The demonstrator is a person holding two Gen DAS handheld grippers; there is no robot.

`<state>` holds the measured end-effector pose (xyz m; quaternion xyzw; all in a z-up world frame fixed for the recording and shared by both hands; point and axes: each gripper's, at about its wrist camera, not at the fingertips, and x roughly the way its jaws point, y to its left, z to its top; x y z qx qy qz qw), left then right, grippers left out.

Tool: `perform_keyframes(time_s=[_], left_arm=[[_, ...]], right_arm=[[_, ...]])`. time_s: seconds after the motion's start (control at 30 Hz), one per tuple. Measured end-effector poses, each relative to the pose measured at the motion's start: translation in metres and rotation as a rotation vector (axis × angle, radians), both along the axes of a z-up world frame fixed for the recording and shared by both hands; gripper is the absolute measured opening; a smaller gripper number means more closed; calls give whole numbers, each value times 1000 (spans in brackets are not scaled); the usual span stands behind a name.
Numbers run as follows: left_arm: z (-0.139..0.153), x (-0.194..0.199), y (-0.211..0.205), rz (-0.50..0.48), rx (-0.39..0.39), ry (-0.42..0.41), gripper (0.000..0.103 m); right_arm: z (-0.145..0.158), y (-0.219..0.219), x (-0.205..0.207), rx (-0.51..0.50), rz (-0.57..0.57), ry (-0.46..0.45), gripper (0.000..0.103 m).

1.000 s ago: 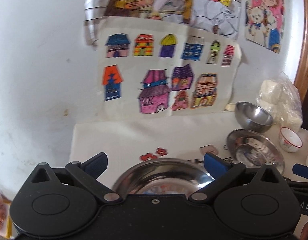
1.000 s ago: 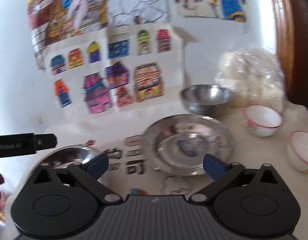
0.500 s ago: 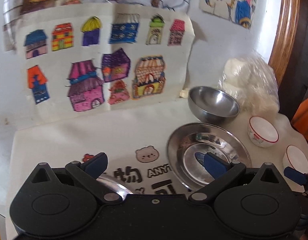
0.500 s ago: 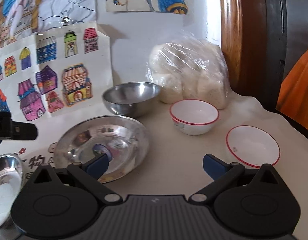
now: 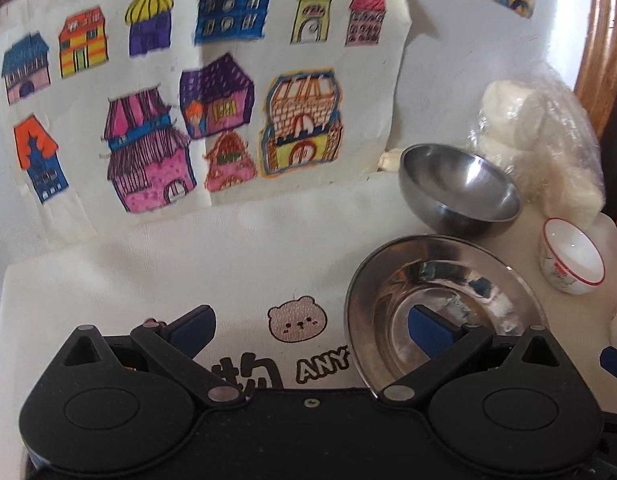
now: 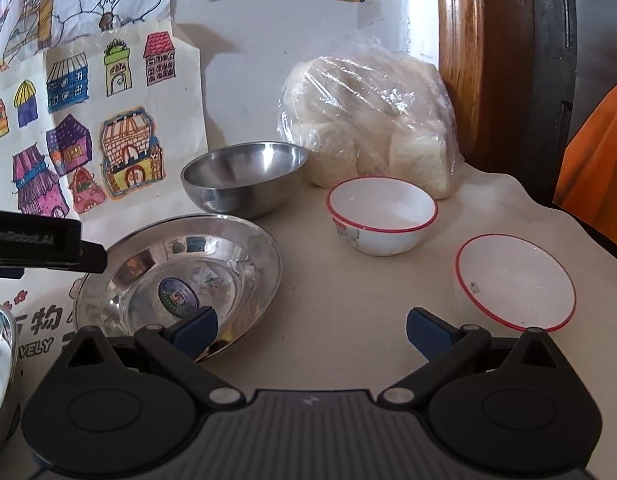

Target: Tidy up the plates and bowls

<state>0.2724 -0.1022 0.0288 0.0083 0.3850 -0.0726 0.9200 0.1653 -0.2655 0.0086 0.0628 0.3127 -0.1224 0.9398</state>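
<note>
Two grippers, both spread wide and holding nothing.

Left wrist view: the left gripper (image 5: 310, 326) hangs low over the white table cover (image 5: 108, 280), its right blue finger above the steel plate (image 5: 444, 308). Behind the plate stands the steel bowl (image 5: 460, 192), touching or just short of the plate's far rim; I cannot tell which. To the right sits a white bowl with a red rim (image 5: 570, 256), and behind it a plastic bag of white stuff (image 5: 544, 144) against the wall.

Right wrist view: the right gripper (image 6: 310, 330) has its jaws wide apart above bare cover, between the steel plate (image 6: 180, 276) and a shallow white plate with a red rim (image 6: 516, 280). The white bowl (image 6: 382, 216) lies beyond, just beside the bag (image 6: 372, 120); the steel bowl (image 6: 244, 178) stands left of it. A sliver of another steel dish (image 6: 0, 360) shows at the left edge.

Steelware looks light, stiff and slick, so a pinch across the rim seems safest, with one finger inside and one outside. White pieces may be enamel or ceramic; they could chip, so grip the rim gently and set down softly when stacking.
</note>
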Motion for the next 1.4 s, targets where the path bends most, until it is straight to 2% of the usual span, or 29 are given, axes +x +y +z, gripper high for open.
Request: perform_keyframes(time_s=[0.13, 0.27, 0.43, 0.53, 0.73, 0.87, 1.07, 1.17, 1.3, 1.4], left_arm=[[-4, 5, 1, -6, -22, 17, 102], [-7, 5, 0, -24, -28, 16, 102], [-10, 5, -3, -35, -25, 11, 102], [-9, 5, -3, -44, -39, 10, 97], [-10, 7, -1, -71, -92, 26, 76], [-13, 9, 1, -73, -119, 47, 51], [-15, 10, 1, -82, -139, 66, 36], [-16, 10, 0, -101, -156, 72, 24], [-16, 10, -2, -114, -162, 73, 22], [-16, 9, -1, -112, -164, 73, 21]], right_arm=[[-1, 2, 1, 15, 23, -8, 102], [-2, 2, 2, 35, 43, -19, 91], [-4, 3, 3, 58, 60, -24, 85], [-4, 3, 4, 75, 70, -27, 81], [-5, 1, 3, 116, 89, -41, 70], [-5, 1, 3, 127, 95, -46, 58], [-5, 1, 3, 136, 101, -48, 47], [-5, 1, 3, 154, 116, -52, 39], [-5, 2, 4, 158, 131, -55, 30], [-5, 3, 4, 153, 131, -52, 30]])
